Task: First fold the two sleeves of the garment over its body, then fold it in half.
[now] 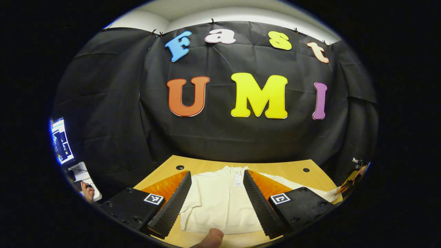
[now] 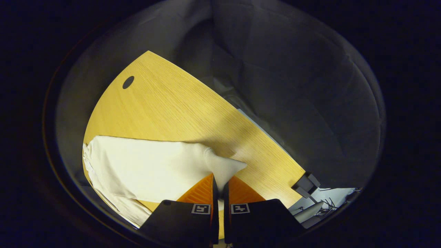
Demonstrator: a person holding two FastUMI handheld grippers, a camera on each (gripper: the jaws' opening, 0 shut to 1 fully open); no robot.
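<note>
The cream garment (image 1: pixel 220 203) lay flat on the wooden surface (image 2: pixel 172 103). The right tongs (image 2: pixel 218 187) pinched a ribbed sleeve cuff (image 2: pixel 222 167), raising it, likely to carry it over the body. The left tongs (image 1: pixel 217 203) hovered spread above the body, holding nothing.

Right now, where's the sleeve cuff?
In the right gripper view, the ribbed cream sleeve cuff sits pinched between the right gripper fingers, over the wooden table.

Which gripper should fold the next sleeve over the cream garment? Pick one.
Right. The right gripper is shut on the cream garment's ribbed sleeve cuff, lifted off the wooden table. The left gripper hangs open above the garment's body, gripping nothing.
</note>
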